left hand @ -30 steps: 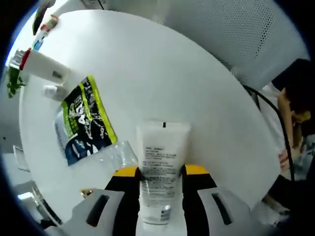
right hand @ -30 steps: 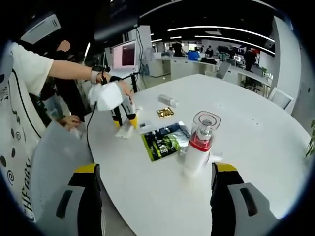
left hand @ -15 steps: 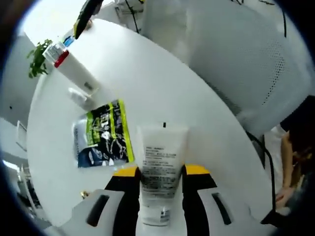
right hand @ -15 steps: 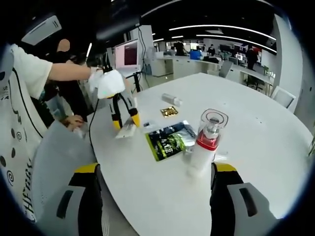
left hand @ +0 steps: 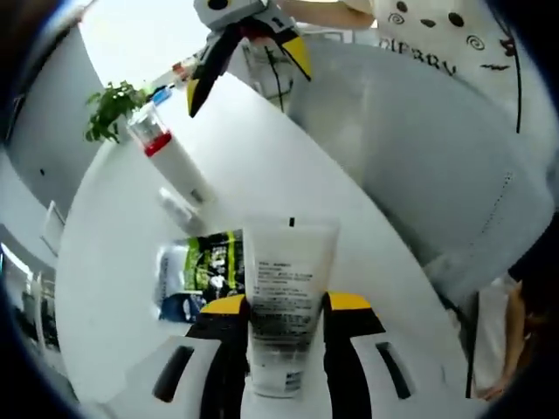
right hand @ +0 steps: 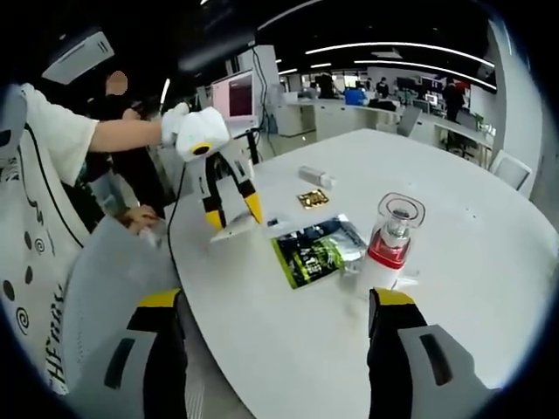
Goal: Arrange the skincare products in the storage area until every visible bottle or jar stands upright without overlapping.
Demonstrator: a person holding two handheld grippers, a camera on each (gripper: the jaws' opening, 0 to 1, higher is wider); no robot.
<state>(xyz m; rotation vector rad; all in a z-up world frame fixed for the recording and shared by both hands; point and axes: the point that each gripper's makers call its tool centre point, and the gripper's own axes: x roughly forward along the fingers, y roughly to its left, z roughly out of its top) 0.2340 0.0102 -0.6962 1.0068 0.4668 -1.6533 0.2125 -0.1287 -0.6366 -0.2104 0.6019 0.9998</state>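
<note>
My left gripper (left hand: pixel 285 307) is shut on a white squeeze tube (left hand: pixel 286 297), held in the air above the round white table (left hand: pixel 262 175). In the right gripper view the same left gripper (right hand: pixel 234 209) holds that tube (right hand: pixel 236 229) above the table's near-left edge. A white bottle with a red band and clear cap (right hand: pixel 389 249) stands upright mid-table, also seen as the bottle (left hand: pixel 171 159). A green-black sachet (right hand: pixel 319 253) lies flat beside it. My right gripper (right hand: pixel 275 349) is open with nothing between its fingers, near the table edge.
A gold sachet (right hand: pixel 312 198) and a small white tube (right hand: pixel 316 176) lie further back on the table. A white mesh chair (right hand: pixel 96 288) stands at the table's edge on the left. A monitor (right hand: pixel 236 96) stands behind. A plant (left hand: pixel 109 105) is beyond the table.
My left gripper has lifted the tube off the table and tilted it up. The right gripper view has drifted slightly; the bottle and sachets stay in place.
</note>
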